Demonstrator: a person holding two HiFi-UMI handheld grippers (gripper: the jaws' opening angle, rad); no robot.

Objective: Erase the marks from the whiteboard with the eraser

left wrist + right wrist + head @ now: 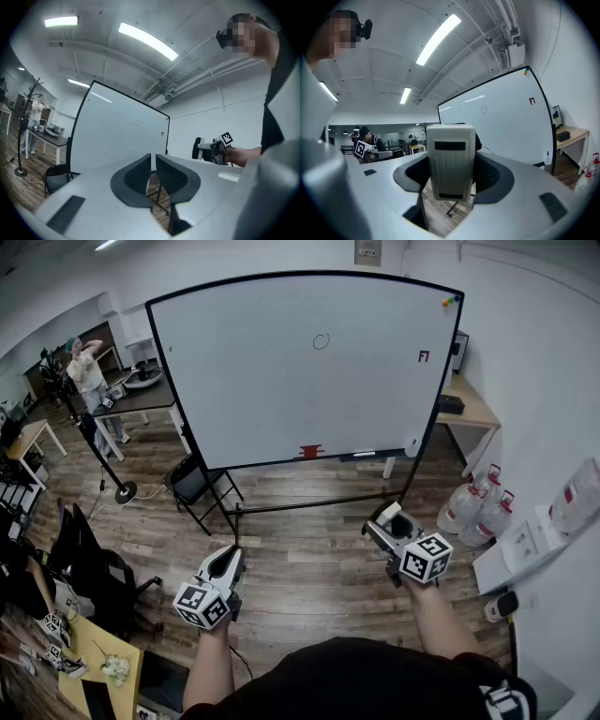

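Wood-plank floor [319, 563], white walls [553, 362], ceiling strip lights [438, 40], water jugs [473, 507] by wall

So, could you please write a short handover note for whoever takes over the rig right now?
Left gripper: jaws all but together, nothing between them.
Right gripper: shut on the eraser, upright between its jaws.
Whiteboard: on its stand across the floor ahead, apart from both grippers.
Done: the eraser is in hand.
Left: nothing looks wiped yet; the small circle near the top middle and the red mark towards the right edge are both on the board. Walk up and wipe them.
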